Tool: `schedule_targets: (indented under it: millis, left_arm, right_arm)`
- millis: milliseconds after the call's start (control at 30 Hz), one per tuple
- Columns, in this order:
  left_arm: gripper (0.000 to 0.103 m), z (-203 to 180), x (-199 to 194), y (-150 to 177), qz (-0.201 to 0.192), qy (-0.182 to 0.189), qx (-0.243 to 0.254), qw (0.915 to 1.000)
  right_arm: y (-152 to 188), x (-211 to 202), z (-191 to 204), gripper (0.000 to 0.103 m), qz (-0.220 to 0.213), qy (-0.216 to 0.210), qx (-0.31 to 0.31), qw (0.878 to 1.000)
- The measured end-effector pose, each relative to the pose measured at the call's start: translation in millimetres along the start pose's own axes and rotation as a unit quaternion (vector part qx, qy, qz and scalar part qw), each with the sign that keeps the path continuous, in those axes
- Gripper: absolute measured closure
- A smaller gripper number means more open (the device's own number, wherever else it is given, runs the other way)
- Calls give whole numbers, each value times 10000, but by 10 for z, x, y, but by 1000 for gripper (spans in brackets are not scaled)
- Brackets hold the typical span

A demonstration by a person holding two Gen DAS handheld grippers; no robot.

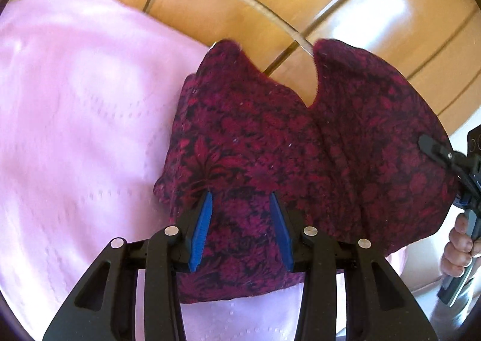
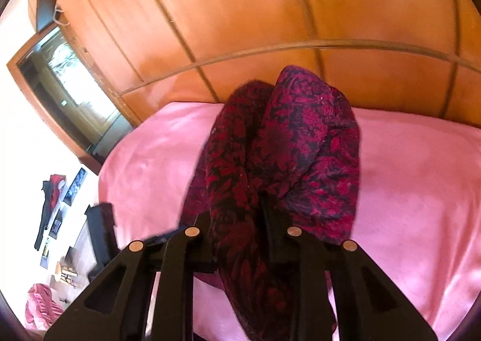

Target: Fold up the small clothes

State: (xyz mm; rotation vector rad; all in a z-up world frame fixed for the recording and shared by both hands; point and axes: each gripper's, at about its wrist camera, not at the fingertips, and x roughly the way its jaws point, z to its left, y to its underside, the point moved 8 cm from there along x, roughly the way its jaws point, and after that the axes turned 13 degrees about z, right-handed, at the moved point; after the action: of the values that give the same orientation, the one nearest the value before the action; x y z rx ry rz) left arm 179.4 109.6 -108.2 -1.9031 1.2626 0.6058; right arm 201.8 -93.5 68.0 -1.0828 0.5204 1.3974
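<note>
Your left gripper (image 1: 240, 202) holds a dark red floral garment (image 1: 300, 142) between its blue pads (image 1: 202, 226); the jaws stand partly apart with a bunched edge of the cloth filling the gap, and the pads press on the fabric from both sides. The garment hangs spread in front of the left wrist camera, lifted above the pink bedspread (image 1: 78, 118); its far edge shows a deep curved notch, through which the wooden wardrobe (image 1: 270, 4) behind the bed is visible.

Your right gripper (image 1: 445, 157) appears at the right edge of the left wrist view, clamped on the right-hand edge of the same garment; your hand (image 1: 457, 250) grips its handle below. In the right wrist view, the right gripper (image 2: 240, 235) has its jaws drawn narrow with a thick fold of the garment (image 2: 294, 148) pinched between them; the fingertips are buried in the cloth and cannot be seen clearly.

From that view, the garment rises in a gathered bundle over the bedspread (image 2: 421, 190), near the bed's middle; the wardrobe (image 2: 240, 10) stands beyond the far edge. At the far left, a doorway (image 2: 60, 76) opens in the wall; the left gripper (image 2: 100, 229) shows below it as a dark shape.
</note>
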Motion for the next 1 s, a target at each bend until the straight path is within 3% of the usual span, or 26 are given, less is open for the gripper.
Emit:
schedule_targets:
  millis: [233,467,500,533,567,633,767,867,1000]
  left_arm:
    - [63,187,-318,25,-237,501,-450,9974]
    - [63,434,-942,-24,-724,851,-756,9909]
    - [63,391,-1018,-39,-768,965,-718,9898]
    - [63,320,-1068,-53,-782,1098,-667,9886]
    - [63,255,-1107,-60,-776,1202,-611,9878]
    - [63,62,-1113,-129,-724,1273,-436,9883]
    - [63,-246,-1034,-259,-469,1252,-134,9909]
    - [52,-451,-925,-332,-232,1231,47,9921]
    - [52,-528,-700,-455,101,1091,184,9938]
  right_arm:
    - [38,717,653,83,389,-272,-568,9973]
    - [412,1332,803,82,676,-238,-1130,9910]
    - [436,1337,838,80,643,-223,-1248,9898]
    - [439,1314,859,72,562,-236,-1321,9894]
    - [429,1283,872,56,504,-340,-1334,9892]
    - [430,1178,928,44,337,-570,-1430,9875]
    - [440,1001,908,34,214,-853,-1431,9858]
    - [492,836,875,26,119,-1144,-1340,9843]
    - [546,491,767,27,-122,-1575,-1064,9817]
